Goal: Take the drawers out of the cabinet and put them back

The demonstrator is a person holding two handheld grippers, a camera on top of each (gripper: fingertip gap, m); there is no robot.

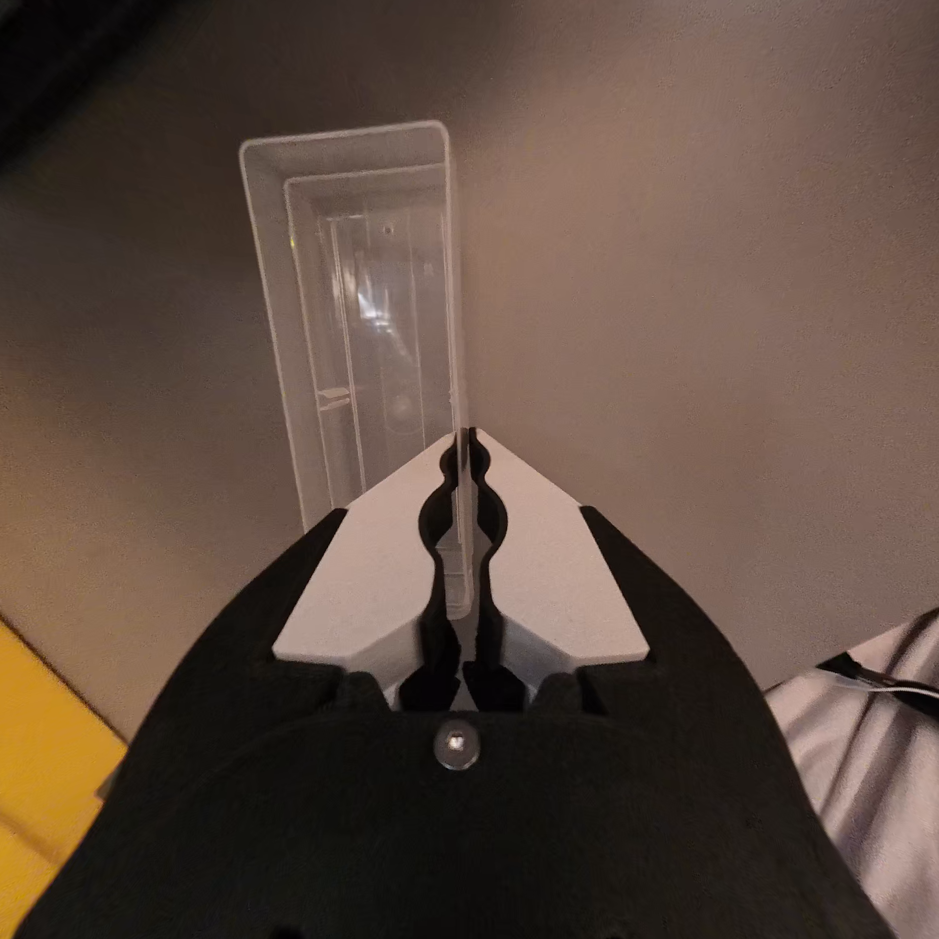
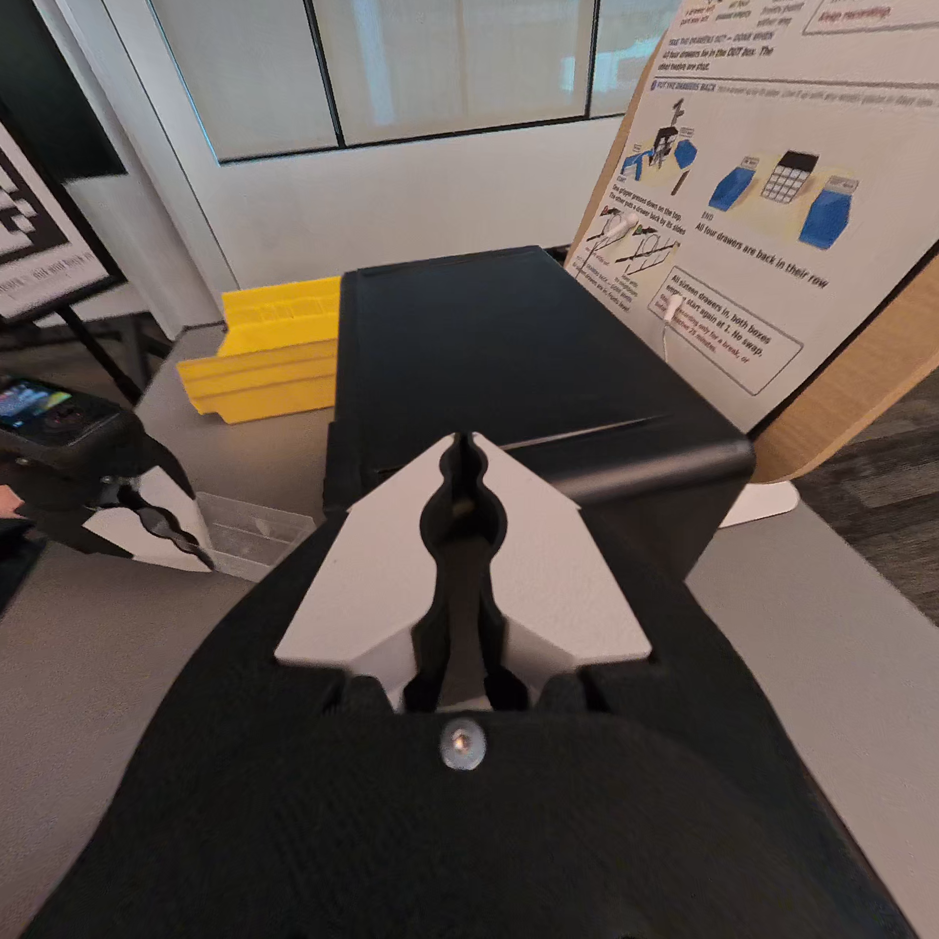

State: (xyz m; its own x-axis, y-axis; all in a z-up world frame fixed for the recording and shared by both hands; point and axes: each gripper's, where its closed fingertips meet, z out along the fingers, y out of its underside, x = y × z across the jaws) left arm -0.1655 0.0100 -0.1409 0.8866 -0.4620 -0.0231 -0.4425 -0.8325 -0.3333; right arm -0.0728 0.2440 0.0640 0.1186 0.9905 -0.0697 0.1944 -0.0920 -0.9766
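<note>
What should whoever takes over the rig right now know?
Left gripper: shut on the side wall of a clear drawer, held out of the cabinet above the grey table.
Right gripper: shut, empty, over the top of the black cabinet.
Yellow bin sits left of the cabinet.
Done: this drawer is out.
Left: cabinet front unseen, so remaining drawers unknown.

Yellow bin (image 2: 264,350) left; instruction board (image 2: 762,203) right; grey table (image 2: 813,660).
</note>
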